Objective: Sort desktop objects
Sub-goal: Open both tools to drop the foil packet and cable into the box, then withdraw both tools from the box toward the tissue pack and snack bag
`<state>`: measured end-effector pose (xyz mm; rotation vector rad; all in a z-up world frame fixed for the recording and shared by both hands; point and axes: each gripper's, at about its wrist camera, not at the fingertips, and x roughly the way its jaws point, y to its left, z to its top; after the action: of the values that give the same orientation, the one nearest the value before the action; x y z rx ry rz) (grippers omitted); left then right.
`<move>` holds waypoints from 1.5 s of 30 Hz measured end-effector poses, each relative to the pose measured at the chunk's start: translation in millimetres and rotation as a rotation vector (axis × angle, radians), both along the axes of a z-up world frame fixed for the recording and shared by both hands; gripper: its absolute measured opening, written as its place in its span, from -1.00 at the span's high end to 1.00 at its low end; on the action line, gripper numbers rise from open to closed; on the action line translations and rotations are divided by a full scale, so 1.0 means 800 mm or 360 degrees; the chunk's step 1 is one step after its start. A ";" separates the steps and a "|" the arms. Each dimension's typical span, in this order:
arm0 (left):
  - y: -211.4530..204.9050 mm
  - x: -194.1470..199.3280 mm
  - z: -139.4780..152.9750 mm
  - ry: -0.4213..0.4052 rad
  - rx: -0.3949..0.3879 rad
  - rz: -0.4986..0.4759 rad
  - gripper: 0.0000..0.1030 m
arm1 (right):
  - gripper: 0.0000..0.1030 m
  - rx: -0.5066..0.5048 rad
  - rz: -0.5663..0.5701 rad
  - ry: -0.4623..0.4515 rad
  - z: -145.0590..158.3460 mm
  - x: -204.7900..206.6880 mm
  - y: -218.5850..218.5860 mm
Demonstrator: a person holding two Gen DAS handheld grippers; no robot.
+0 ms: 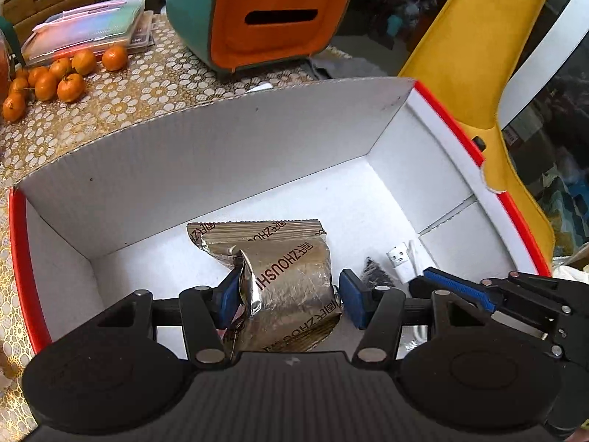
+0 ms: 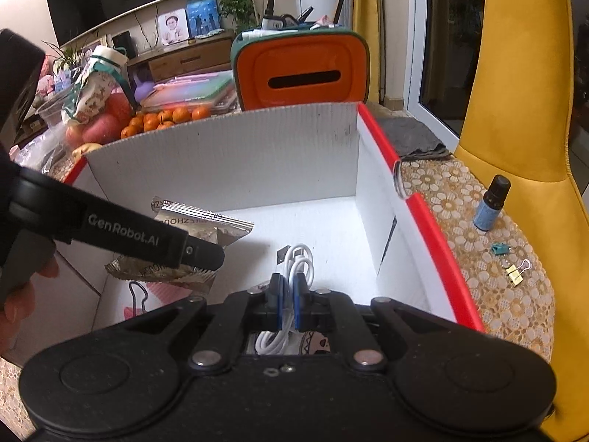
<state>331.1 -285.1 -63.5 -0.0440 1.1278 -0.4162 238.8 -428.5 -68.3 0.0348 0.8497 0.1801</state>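
A white box with a red rim (image 1: 206, 169) sits on the table; it also shows in the right wrist view (image 2: 228, 162). My left gripper (image 1: 287, 296) is inside it, its blue pads on either side of a gold foil snack packet (image 1: 291, 276); the right pad stands slightly off the foil. A second foil packet (image 1: 254, 234) lies behind. My right gripper (image 2: 289, 304) is shut on a coiled white USB cable (image 2: 300, 263), low in the box. The left gripper's arm (image 2: 140, 239) crosses the right wrist view above the packets (image 2: 206, 223).
A teal and orange tissue box (image 1: 272, 18) stands behind the box. Tangerines (image 1: 59, 77) and plastic cases (image 1: 88, 29) lie at the far left. A small blue bottle (image 2: 491, 202) and binder clips (image 2: 515, 270) lie right of the box. A yellow chair (image 2: 522, 103) stands beside the table.
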 end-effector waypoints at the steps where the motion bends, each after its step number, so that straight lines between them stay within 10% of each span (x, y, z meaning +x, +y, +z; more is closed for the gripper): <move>1: -0.001 0.001 -0.001 0.0012 0.0011 0.0001 -0.10 | 0.89 -0.0007 0.0003 -0.0002 0.000 0.000 0.001; 13: 0.008 -0.004 0.011 0.0014 -0.0048 0.0058 -0.49 | 0.29 -0.0025 0.0023 0.0002 0.003 -0.004 0.001; 45: 0.060 -0.153 0.120 -0.0340 -0.0103 -0.0034 -0.49 | -0.17 0.0062 0.0077 -0.0193 0.099 -0.097 0.017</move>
<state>209.0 -236.9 32.7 -0.0432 0.9051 -0.4655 161.4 -414.8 10.8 0.0393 0.7263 0.2420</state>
